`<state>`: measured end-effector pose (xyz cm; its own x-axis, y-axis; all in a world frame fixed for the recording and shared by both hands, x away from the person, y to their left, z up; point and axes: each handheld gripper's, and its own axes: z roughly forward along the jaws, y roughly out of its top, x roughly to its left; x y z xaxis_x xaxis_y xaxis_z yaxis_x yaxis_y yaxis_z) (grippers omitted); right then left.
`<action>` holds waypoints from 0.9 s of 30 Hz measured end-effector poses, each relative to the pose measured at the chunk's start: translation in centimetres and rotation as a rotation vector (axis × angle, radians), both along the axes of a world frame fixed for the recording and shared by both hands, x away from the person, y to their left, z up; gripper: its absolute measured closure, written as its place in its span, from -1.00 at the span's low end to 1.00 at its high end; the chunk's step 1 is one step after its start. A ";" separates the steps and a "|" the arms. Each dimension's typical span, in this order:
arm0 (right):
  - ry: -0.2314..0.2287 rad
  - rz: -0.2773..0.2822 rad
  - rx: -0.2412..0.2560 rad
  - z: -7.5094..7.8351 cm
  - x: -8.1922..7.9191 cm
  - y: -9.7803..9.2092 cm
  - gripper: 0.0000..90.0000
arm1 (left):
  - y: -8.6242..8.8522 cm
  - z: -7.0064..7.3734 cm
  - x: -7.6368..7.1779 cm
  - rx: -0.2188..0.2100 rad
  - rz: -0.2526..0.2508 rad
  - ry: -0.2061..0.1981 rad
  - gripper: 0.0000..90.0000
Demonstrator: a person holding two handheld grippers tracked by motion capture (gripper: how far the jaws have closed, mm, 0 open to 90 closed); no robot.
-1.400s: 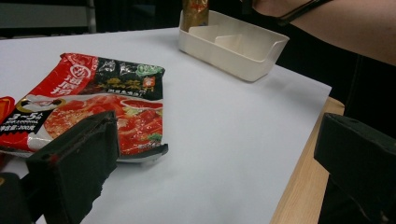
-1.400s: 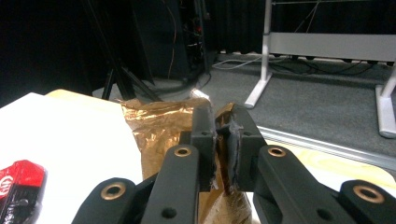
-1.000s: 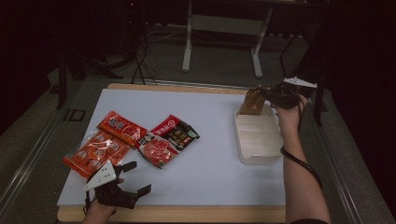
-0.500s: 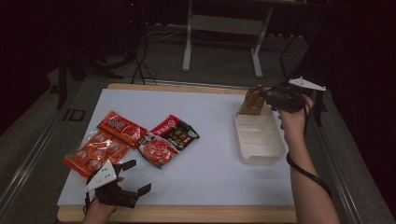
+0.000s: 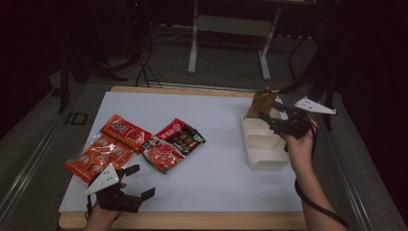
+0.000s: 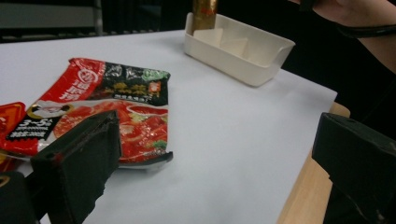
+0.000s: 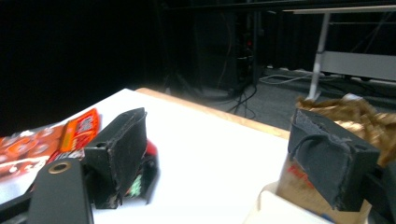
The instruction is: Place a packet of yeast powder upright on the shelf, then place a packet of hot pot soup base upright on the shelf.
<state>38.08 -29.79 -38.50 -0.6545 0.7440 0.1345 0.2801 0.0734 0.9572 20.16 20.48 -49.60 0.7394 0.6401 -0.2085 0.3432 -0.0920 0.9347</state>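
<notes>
Left gripper (image 5: pixel 137 182) low at near-left table (image 5: pixel 221 183) edge, fingers (image 6: pixel 74 163) wide apart, nothing between, resting at the white surface just short of the snack packets. Just beyond, in left gripper view, red-and-black packet (image 6: pixel 116 116) lying flat on the table, clear of both fingers. From high view, four packets clustered left of centre: orange clear-window packet (image 5: pixel 96 156) nearest the left gripper, red packet (image 5: pixel 126 131) behind it, red soup-base packet (image 5: pixel 161 155) overlapping the red-and-black packet (image 5: pixel 182 137). Mid-table bare white. Right side: white tray (image 5: pixel 264 149) with compartments, long axis running near to far, close to the right table edge. Right hand (image 5: pixel 298 147) just beside the tray's right wall, right gripper (image 5: pixel 272 118) reaching over the tray's far end. Right gripper fingers (image 7: pixel 334 161) apart, not clamped on anything; one finger right in front of the brown crinkled bag (image 7: pixel 359 121) in right gripper view, contact unclear. Brown bag (image 5: pixel 261 102) standing upright at the tray's far end; inside the far compartment or right behind the rim, cannot tell. Bag also visible behind the tray in left gripper view (image 6: pixel 205 13). Past the table: dark floor, metal stand legs (image 5: pixel 228 43), cables (image 5: pixel 144 57).
</notes>
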 end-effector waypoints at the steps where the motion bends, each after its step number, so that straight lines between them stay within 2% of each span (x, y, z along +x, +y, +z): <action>1: -0.012 0.003 0.000 -0.2 -0.5 0.1 -0.58 | 0.0 0.1 0.0 0.009 -0.003 -0.001 -0.95; 3: -0.021 0.005 -0.020 -0.4 -1.5 0.4 -0.60 | -0.1 0.2 0.0 0.015 -0.006 0.002 -0.95; 5: -0.025 0.011 -0.009 -0.6 -2.4 0.6 -0.61 | -0.3 0.2 0.0 0.023 -0.017 0.010 -0.95; 8: 0.024 0.039 0.018 -0.6 -3.9 0.8 -0.62 | -0.3 0.3 0.1 0.029 -0.022 0.014 -0.95; 10: 0.032 0.053 0.027 -1.0 -4.9 1.1 -0.62 | -0.3 0.5 0.2 0.021 -0.021 0.012 -0.95; 13: 0.031 0.095 0.005 -1.7 -6.2 1.6 -0.63 | -0.1 0.8 0.4 0.016 -0.019 0.014 -0.95; 15: 0.036 0.093 -0.010 -2.0 -6.6 1.9 -0.63 | -0.1 1.0 0.6 0.016 -0.016 0.021 -0.95; 19: 0.020 0.135 -0.041 -3.0 -8.4 2.8 -0.63 | 0.2 1.6 1.2 0.032 -0.008 0.024 -0.95; 20: 0.019 0.154 -0.023 -3.3 -8.9 3.0 -0.63 | 0.2 1.6 1.3 0.042 -0.007 0.017 -0.95; 22: 0.018 0.172 -0.019 -3.5 -9.4 3.1 -0.63 | 0.3 1.9 1.5 0.059 -0.009 0.010 -0.91; 24: -0.010 0.156 -0.025 -3.7 -10.1 3.2 -0.63 | 0.5 2.1 1.8 0.058 -0.011 0.011 -0.89; 27: -0.036 0.150 -0.042 -3.9 -10.9 3.4 -0.63 | 0.9 2.5 2.3 0.081 0.010 -0.008 -0.69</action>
